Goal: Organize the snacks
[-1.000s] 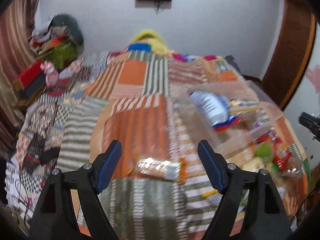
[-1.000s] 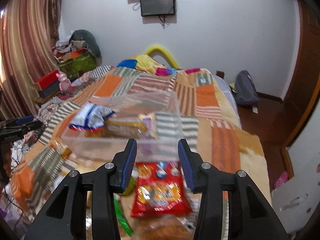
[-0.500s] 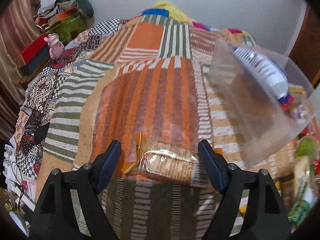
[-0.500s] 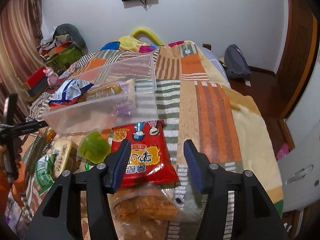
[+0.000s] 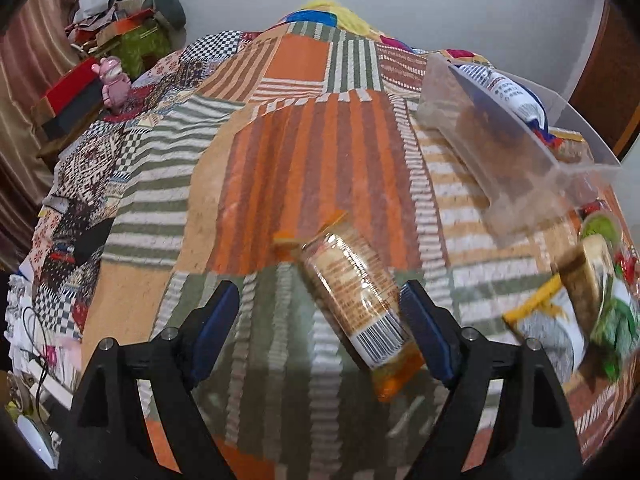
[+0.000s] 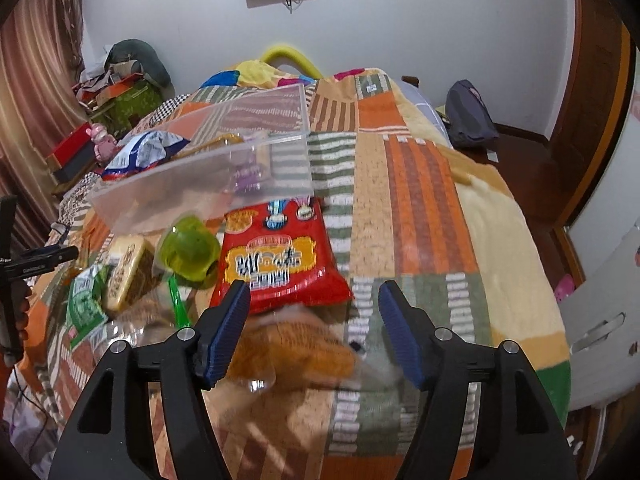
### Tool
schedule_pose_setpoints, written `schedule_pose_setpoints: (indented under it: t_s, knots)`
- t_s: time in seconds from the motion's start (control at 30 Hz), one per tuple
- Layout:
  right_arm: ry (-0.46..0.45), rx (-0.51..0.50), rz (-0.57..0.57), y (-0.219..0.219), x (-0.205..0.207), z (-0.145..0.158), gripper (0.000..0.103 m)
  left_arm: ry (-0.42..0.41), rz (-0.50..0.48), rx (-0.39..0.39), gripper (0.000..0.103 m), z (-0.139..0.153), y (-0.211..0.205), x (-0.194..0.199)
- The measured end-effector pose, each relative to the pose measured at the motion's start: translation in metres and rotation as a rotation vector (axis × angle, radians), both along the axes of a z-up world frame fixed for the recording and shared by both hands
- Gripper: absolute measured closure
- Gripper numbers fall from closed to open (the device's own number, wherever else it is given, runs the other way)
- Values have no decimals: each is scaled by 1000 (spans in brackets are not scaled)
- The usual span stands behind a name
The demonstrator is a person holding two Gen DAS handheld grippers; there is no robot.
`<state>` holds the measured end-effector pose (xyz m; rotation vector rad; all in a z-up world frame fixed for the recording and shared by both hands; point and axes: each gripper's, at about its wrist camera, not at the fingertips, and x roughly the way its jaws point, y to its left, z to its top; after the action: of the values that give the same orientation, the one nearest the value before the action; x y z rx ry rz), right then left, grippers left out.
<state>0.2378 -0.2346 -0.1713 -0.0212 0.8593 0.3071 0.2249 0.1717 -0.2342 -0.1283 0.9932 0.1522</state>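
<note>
Straddling Snacks on the Quilted Bed

Lying slantwise on the bed [image 5: 280,152], the biscuit packet [image 5: 354,292] sits between the wide-open, empty jaws of the left gripper [image 5: 320,320], nearer the right one. The right gripper [image 6: 314,332], equally spread and empty, hovers over a clear bag of orange snacks [image 6: 296,352], with the red snack bag [image 6: 276,256] and clear plastic bin [image 6: 208,172] beyond.

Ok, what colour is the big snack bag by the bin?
Red, with yellow lettering; clearest in the right wrist view.
</note>
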Motion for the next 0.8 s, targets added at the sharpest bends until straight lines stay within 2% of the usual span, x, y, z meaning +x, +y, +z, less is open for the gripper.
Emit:
schedule_pose_setpoints:
  t_s: [0.1, 0.2, 0.3, 0.37, 0.53, 0.73, 0.8]
  knots:
    - [2, 10, -8, -3, -5, -1, 34, 2, -3, 5, 20, 2, 0, -7]
    - [9, 28, -18, -6, -8, -1, 33, -1, -13, 3, 21, 3, -5, -5]
    - [33, 59, -16, -7, -9, -3, 32, 0, -34, -1, 33, 1, -13, 0]
    - [41, 65, -4, -3, -11, -5, 32, 21, -48, -5, 50, -6, -19, 5]
    - [56, 43, 23, 7, -15, -11, 28, 18, -50, 5, 68, -12, -25, 4]
    - [73, 48, 37, 11, -15, -18, 23, 7, -78, -14, 69, -5, -33, -7]
    - [65, 22, 47, 15, -17, -20, 25, -3, -79, -19, 69, -1, -36, -11]
